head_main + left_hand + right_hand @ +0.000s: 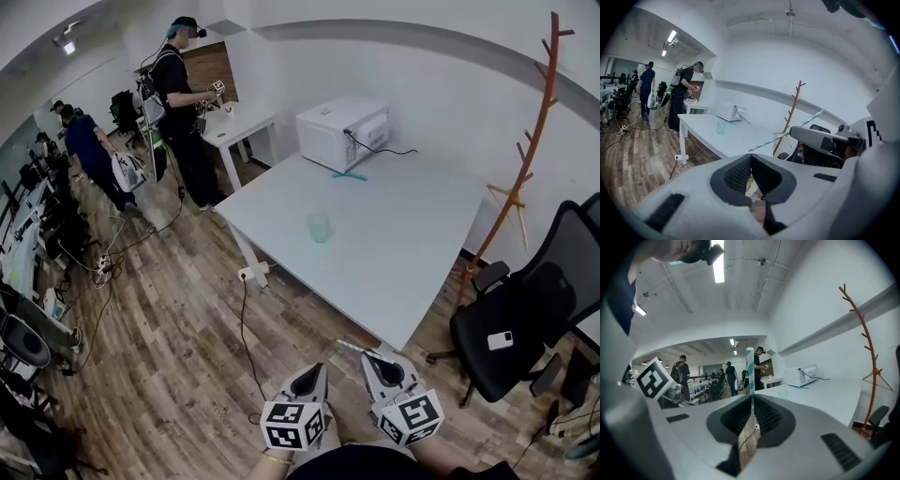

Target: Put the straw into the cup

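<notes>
The right gripper [751,399] is pinched tight on a straw [750,367]. The straw has blue-green and white stripes. In the right gripper view it stands straight up out of the closed jaws. In the head view it pokes out from the jaw tips toward the left gripper [309,378].

The left gripper holds nothing. Its jaws are pressed together.

The cup [321,227] is a small see-through green one. It stands upright on the white table [422,244], out in the middle, well apart from both grippers. The straw is not in it.

Both grippers are low, over the wooden floor [169,366]. The near corner of the table is just beside the right gripper's tips. There is lots of bare table all around the cup.

At the far end of the table sits a white microwave [342,131], with a thin blue-green stick [350,175] lying in front of it. A black office chair [520,323] is on the right side, and a brown coat stand [530,155] is behind it. A cable [246,328] runs across the floor on the left.
</notes>
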The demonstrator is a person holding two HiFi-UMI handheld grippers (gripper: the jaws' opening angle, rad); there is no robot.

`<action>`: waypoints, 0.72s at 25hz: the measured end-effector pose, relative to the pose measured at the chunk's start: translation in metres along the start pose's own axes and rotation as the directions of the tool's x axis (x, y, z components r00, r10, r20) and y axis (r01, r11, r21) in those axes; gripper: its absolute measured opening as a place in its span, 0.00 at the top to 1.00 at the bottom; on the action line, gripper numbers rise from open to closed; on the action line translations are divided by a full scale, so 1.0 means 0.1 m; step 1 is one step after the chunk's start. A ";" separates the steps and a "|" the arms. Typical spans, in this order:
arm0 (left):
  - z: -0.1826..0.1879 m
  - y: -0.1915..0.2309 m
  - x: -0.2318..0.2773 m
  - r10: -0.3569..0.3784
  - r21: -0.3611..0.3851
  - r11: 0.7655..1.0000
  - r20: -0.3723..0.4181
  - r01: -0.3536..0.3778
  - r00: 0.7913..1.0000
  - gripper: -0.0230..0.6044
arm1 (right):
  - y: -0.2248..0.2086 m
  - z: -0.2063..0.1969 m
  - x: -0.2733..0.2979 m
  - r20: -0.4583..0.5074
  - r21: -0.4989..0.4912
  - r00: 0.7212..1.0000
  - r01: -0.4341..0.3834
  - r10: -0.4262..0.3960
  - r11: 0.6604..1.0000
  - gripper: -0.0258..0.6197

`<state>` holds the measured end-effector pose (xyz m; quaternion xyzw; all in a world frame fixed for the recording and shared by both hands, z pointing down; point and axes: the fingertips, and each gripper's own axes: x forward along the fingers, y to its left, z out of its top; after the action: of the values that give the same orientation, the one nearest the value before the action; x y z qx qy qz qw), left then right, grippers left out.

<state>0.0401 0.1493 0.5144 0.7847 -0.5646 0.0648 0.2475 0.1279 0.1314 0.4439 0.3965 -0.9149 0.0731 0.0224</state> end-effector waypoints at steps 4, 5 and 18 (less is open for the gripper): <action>0.12 0.20 0.20 -0.008 0.002 1.000 0.001 0.008 1.000 0.93 | -0.06 0.01 0.28 0.005 -0.003 1.000 0.004 -0.004 1.000 0.90; 0.16 0.24 0.25 -0.010 0.003 1.000 0.001 0.010 1.000 0.93 | -0.08 0.03 0.35 0.006 -0.005 1.000 0.005 -0.005 1.000 0.90; 0.83 0.91 0.77 -0.024 0.005 1.000 -0.010 0.024 1.000 0.93 | -0.27 0.30 1.34 -0.008 0.005 1.000 0.019 -0.018 1.000 0.90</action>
<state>-0.0305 0.0238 0.5005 0.7917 -0.5538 0.0673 0.2489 0.0560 0.0120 0.4311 0.4047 -0.9109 0.0767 0.0255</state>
